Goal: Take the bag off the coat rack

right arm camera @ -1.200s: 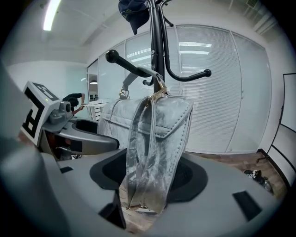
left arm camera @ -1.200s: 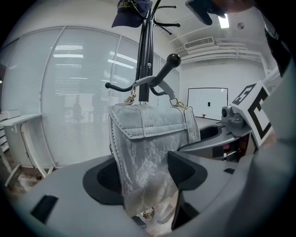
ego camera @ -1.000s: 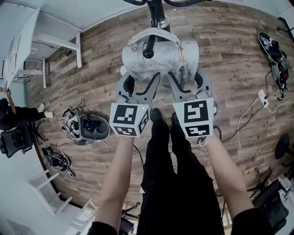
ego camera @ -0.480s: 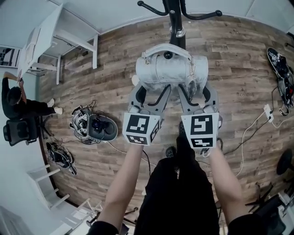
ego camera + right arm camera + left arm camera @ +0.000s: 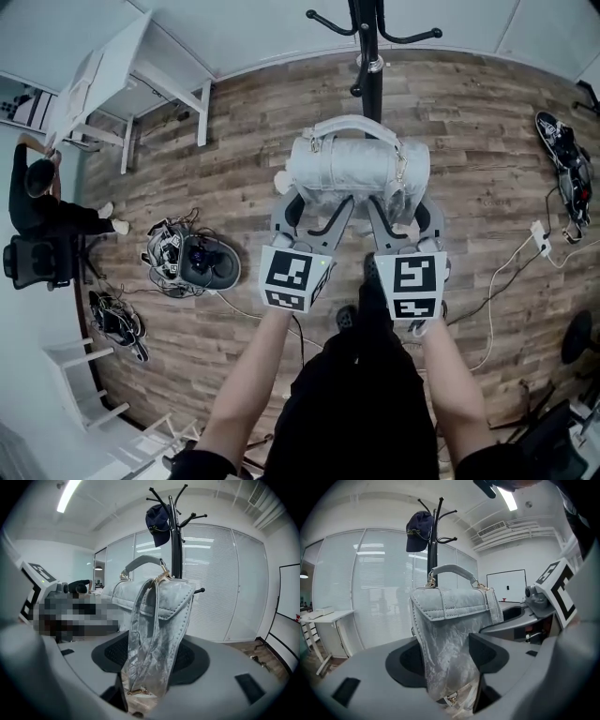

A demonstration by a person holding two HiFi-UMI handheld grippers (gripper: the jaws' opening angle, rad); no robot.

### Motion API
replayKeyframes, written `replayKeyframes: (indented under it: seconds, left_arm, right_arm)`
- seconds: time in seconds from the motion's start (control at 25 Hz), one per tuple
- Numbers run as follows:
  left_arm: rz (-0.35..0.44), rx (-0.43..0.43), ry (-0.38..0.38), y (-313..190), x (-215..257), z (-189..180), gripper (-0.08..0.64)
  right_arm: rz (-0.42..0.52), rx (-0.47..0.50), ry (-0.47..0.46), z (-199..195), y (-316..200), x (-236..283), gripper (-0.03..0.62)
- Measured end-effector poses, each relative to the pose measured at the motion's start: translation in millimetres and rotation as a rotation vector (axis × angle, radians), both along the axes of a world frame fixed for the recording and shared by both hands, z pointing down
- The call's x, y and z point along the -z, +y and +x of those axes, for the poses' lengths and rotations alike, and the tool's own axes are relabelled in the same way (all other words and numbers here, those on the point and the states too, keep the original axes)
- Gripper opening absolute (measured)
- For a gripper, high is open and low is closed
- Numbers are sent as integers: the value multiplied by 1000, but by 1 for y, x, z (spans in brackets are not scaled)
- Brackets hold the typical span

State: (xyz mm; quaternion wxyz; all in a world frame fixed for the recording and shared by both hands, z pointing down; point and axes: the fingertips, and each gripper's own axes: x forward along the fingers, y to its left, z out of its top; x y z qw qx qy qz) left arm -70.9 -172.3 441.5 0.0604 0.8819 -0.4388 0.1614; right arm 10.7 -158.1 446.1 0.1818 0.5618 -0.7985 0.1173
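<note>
My left claw (image 5: 314,202) and right claw (image 5: 403,208) clamp the crinkled silver-grey handbag (image 5: 358,167) by its ends, black branching coat rack (image 5: 372,58) standing close behind

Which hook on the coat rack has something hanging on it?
The one carrying the dark blue cap, left of the pole in the left gripper view. The other hooks in view are bare.
</note>
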Motion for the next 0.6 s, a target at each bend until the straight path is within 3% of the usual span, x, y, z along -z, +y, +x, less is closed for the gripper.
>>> replayKeyframes:
  seconds: [0.6]
  left_arm:
    - [-3,-31,-6,112,55,-37,255]
  right_arm:
    - [-16,70,12,-31,105,50,253]
